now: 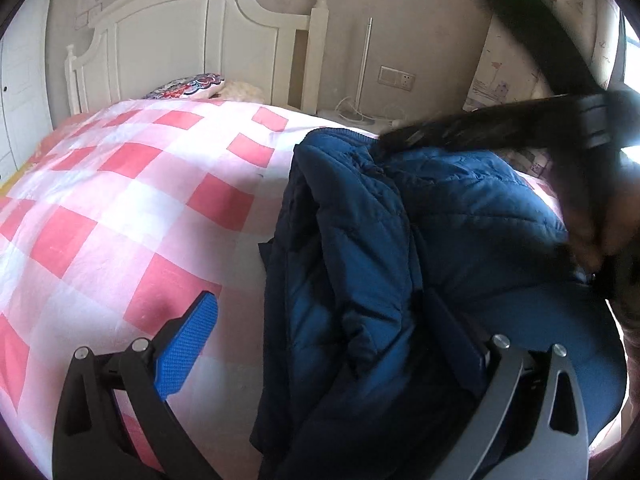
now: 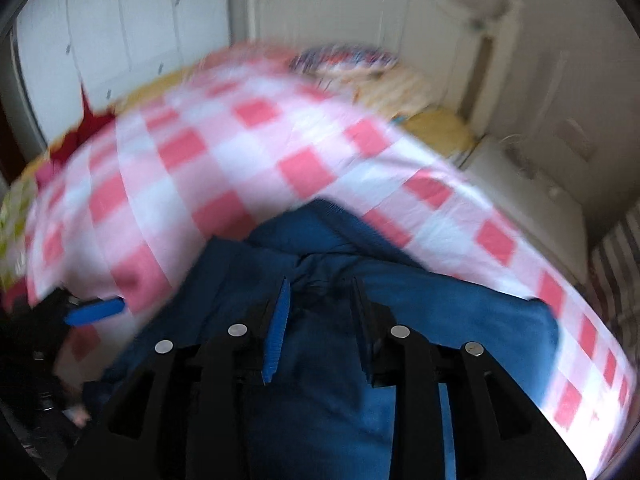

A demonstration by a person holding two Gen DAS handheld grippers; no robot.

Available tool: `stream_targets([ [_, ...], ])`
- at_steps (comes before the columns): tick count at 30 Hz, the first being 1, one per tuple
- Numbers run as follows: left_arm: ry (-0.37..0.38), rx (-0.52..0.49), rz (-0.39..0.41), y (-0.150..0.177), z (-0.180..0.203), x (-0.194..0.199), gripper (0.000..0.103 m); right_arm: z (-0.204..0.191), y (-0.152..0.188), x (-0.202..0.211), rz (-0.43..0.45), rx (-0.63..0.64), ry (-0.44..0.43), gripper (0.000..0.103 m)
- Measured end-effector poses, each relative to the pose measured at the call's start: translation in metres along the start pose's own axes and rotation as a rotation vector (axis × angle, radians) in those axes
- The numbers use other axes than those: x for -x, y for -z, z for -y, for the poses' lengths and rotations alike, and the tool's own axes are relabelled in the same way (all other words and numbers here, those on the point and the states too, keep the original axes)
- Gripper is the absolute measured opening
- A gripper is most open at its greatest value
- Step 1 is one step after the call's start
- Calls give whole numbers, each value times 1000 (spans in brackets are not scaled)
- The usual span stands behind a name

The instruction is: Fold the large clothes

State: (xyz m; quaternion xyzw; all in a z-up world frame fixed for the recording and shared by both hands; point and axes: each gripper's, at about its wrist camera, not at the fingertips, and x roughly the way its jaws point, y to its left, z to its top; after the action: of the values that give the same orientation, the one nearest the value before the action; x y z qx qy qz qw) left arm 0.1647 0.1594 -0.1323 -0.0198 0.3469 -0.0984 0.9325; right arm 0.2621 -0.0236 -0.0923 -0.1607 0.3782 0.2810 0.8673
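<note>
Lying bunched, one blue jacket (image 1: 400,240), one checked bedspread (image 1: 140,200), two grippers (image 2: 320,300)

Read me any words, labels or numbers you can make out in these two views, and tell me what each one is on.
No text can be read in either view.
Paper on the wall above the headboard: faint marks, too small to read.
Poster at the right wall: drawn patterns, nothing legible.
Blue jacket: no visible label or brand.
The right wrist view is too blurred to show any writing.
</note>
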Motion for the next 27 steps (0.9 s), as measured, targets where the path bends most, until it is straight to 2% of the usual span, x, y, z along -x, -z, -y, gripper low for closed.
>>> stream_targets([
  [3,6,3,0,0,0,0,101,16,10,40,94,-69,33,31],
  [5,10,5,1,1,0,2,101,27,20,46,91,-110,80,47],
  [7,15,10,0,1,0,1,101,39,34,28,32,-136,151,77],
  [9,22,16,-1,-1,-3,-2,101,45,50,1,-40,-157,152,80],
  [11,19,19,-4,-1,-3,-3,101,48,51,-3,-27,-168,136,81],
  [14,24,25,-7,-1,-4,-3,101,40,50,-1,-33,-144,173,80],
  [15,25,27,-8,-1,-4,-3,101,38,50,4,-25,-143,182,79],
  [19,15,31,-3,0,-4,-1,101,21,66,56,98,-193,116,79],
  [23,30,43,-6,0,-6,-3,101,-22,105,109,210,-91,123,80],
  [25,36,48,-7,0,-7,-4,101,-41,129,111,188,-25,89,82],
  [26,38,49,-6,0,-7,-4,101,-52,143,97,127,8,102,82],
  [27,40,50,-7,0,-7,-4,101,-55,152,91,127,5,127,83],
])
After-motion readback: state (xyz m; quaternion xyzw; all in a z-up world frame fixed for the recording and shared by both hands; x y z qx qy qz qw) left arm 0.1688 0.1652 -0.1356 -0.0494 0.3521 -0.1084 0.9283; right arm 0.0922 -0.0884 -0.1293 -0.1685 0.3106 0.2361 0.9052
